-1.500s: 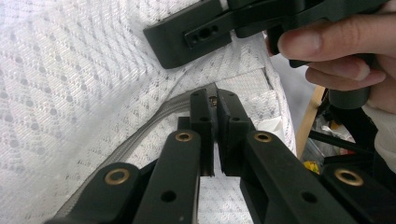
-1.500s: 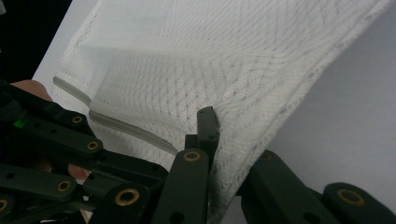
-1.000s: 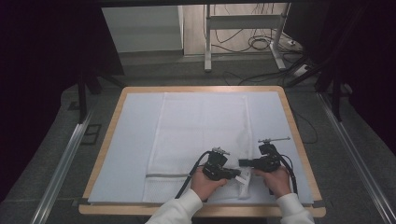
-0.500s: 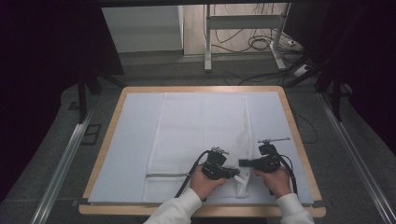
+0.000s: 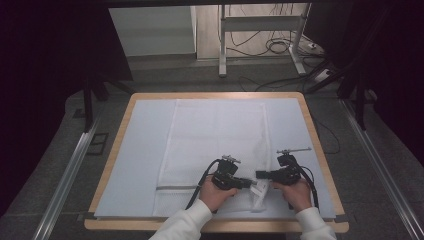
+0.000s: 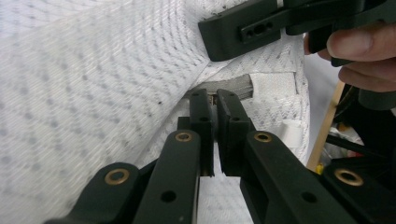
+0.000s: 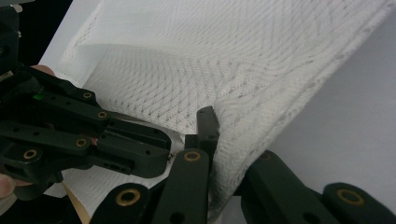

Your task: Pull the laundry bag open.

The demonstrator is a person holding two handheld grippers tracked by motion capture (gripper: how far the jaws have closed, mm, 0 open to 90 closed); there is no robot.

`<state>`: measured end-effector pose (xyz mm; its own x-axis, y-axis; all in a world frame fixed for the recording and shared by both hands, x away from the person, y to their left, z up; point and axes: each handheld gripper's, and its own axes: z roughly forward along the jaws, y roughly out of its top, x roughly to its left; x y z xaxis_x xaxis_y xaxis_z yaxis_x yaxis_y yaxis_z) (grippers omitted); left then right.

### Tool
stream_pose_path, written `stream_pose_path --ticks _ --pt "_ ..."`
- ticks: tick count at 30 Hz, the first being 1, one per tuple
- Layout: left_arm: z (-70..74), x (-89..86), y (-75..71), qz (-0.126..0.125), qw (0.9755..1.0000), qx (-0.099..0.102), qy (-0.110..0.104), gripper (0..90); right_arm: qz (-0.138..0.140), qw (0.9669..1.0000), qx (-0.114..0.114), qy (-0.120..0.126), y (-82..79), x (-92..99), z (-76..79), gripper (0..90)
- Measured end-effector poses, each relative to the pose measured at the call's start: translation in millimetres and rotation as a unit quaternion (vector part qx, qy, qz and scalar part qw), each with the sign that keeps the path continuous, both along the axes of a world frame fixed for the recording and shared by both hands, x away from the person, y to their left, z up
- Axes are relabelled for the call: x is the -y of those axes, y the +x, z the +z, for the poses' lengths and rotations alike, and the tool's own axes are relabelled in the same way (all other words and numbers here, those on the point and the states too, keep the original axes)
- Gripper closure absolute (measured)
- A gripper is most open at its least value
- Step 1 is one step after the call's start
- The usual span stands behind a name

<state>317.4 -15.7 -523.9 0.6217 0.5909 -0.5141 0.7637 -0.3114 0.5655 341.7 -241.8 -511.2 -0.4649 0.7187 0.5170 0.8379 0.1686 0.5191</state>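
A white mesh bag (image 5: 215, 135) lies flat on the padded table, with a grey zipper (image 5: 175, 188) along its near edge. My left gripper (image 5: 248, 183) points right at the bag's near right corner. In the left gripper view its jaws (image 6: 215, 100) are pinched on a small metal zipper pull at the end of the grey zipper tape (image 6: 238, 87). My right gripper (image 5: 260, 175) faces it from the right. It (image 7: 224, 135) is shut on a raised fold of the mesh (image 7: 233, 60), and the fabric hides one finger. The two grippers almost touch.
A pale blue pad (image 5: 145, 150) covers the table, which has a wooden rim (image 5: 320, 150). Beyond the far edge stand a metal table frame and cables on the floor (image 5: 280, 45). Rails run along both sides of the table.
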Motion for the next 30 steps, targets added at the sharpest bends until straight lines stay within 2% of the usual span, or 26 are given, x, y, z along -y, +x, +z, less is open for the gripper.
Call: stream_pose_path --ticks 2,5,7,15,30 --pt "-1.7 -1.5 0.1 0.001 0.9999 0.002 0.011 86.9 -0.003 1.0 0.0 0.0 0.7 0.4 -0.4 89.0" --pt "-4.3 -6.6 0.2 0.006 1.0 -0.008 0.0 86.9 -0.008 1.0 0.002 0.003 0.3 2.7 1.2 89.0" --pt "-3.8 -8.5 -0.8 0.006 1.0 -0.006 -0.002 86.9 -0.008 1.0 0.004 0.003 -0.3 2.4 1.4 89.0" --pt "-3.6 -21.1 0.2 0.011 0.9999 -0.005 0.002 86.9 -0.01 0.9999 0.005 0.007 -0.1 2.8 1.8 89.0" --pt "-3.7 -30.7 -0.7 0.014 0.9999 -0.005 0.0 86.8 -0.01 0.9999 0.007 0.007 -0.8 1.9 1.4 89.0"
